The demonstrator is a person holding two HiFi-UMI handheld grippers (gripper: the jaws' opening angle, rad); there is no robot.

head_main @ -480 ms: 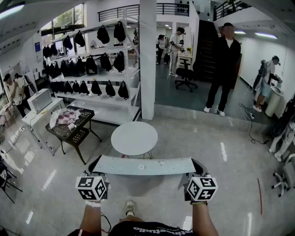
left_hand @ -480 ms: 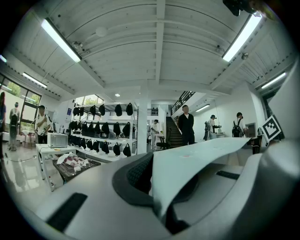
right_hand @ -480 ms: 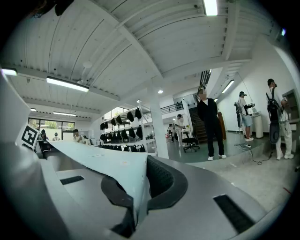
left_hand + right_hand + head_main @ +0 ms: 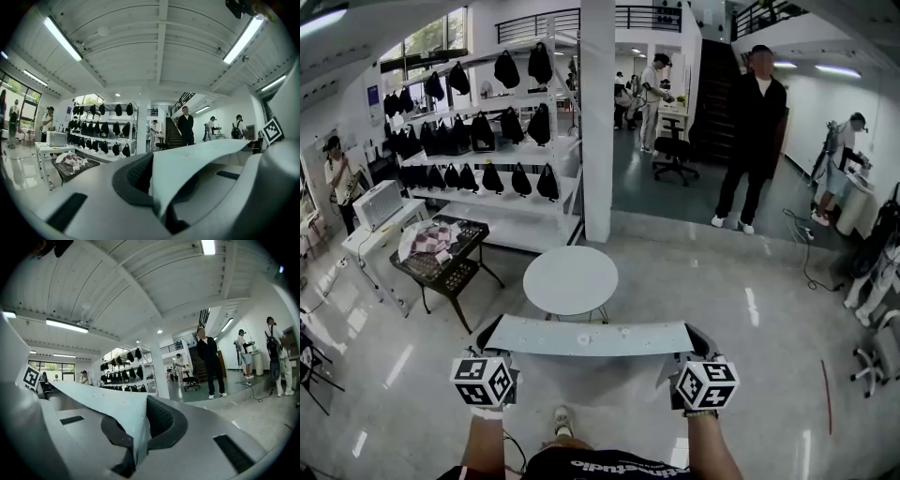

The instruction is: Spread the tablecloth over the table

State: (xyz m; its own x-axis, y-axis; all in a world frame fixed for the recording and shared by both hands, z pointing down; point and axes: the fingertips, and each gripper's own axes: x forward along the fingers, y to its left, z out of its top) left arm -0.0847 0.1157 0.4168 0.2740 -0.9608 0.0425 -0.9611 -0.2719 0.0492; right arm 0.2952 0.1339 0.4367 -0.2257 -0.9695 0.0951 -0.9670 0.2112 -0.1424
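Observation:
A pale blue-white tablecloth (image 4: 592, 337) hangs stretched flat between my two grippers, level and just in front of me. My left gripper (image 4: 492, 335) is shut on its left corner, and the cloth (image 4: 197, 161) runs off to the right from between the pads. My right gripper (image 4: 698, 337) is shut on the right corner, where the cloth (image 4: 103, 404) leads away to the left. The small round white table (image 4: 570, 279) stands on the floor just beyond the cloth's far edge, bare on top.
A black wire table (image 4: 442, 262) with a checked cloth bundle stands left of the round table. A white pillar (image 4: 599, 122) and shelves of black bags (image 4: 487, 141) rise behind. A person in black (image 4: 754, 141) stands at back right. An office chair (image 4: 675, 155) sits further back.
The view has shifted slightly; the grippers and the stretched cloth sit a touch lower and left in the picture. Both grips are unchanged.

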